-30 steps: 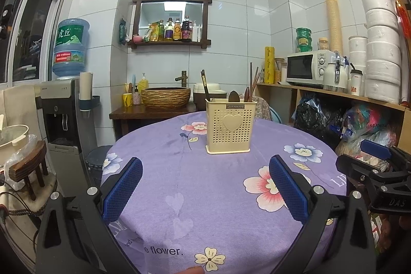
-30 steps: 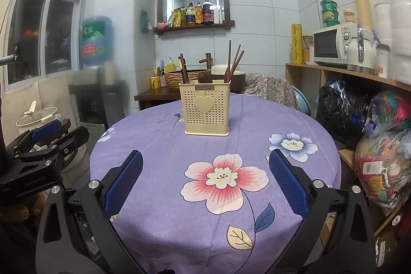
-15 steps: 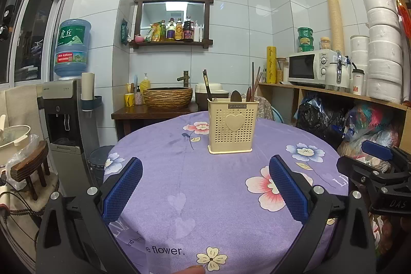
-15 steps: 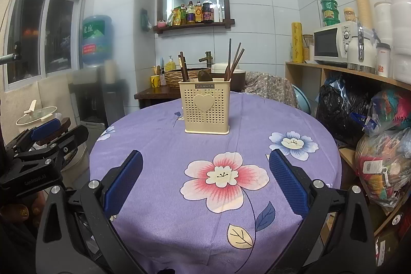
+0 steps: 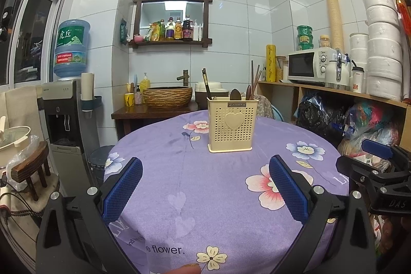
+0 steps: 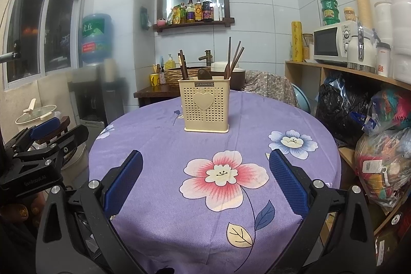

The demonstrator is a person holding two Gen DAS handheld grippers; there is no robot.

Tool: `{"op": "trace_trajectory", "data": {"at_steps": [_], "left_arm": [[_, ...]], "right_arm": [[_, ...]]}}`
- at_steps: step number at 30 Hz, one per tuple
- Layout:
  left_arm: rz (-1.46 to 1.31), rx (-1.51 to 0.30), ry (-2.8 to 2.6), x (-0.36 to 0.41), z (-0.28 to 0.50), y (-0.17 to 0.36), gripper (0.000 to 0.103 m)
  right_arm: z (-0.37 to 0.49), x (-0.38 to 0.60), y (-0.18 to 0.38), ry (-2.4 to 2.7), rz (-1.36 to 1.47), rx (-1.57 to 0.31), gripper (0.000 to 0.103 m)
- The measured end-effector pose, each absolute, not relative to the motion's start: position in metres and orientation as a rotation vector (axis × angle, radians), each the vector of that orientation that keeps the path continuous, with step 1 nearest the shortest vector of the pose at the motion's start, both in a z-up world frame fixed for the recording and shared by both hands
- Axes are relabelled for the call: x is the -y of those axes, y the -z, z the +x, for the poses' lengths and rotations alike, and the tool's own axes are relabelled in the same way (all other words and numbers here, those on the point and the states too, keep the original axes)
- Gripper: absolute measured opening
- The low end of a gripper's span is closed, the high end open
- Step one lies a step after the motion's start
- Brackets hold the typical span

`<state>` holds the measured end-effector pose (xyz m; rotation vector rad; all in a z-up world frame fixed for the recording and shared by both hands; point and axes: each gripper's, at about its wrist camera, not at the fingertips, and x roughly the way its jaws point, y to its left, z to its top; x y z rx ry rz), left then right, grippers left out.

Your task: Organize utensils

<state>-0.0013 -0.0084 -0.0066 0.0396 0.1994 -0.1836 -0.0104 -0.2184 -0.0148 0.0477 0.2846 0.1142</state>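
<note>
Hovering low over the near edge of the worktop (image 5: 221, 197), left tongs (image 5: 205, 186) gape wide, nothing between the blue pads. Right tongs (image 6: 205, 181) likewise spread fully, empty; both likely held back to keep clear of the load.

Cream perforated utensil holder (image 6: 206, 104) stands upright at centre frame, well apart from both tongs, heart emblem facing the cameras. Label on rim reads "JIANHAO". Chopsticks (image 6: 235, 58) lean out of its right side, a darker pair (image 6: 183, 64) at the left, a spoon (image 5: 235, 95) bowl-up between them, probably sorted by compartment. No loose utensils on the purple floral cloth; task looks near done.

Cloth print at lower frame: "flower."
</note>
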Motion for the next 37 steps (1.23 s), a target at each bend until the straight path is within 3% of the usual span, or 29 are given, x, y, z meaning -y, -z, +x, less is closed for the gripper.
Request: {"op": "trace_trajectory", "data": {"at_steps": [37], "left_arm": [[0.018,-0.207,0.164,0.0078,0.0007,0.0080,0.098]], "right_arm": [[-0.0092,0.2203,0.0163,-0.110,0.050,-0.294,0.097]]}}
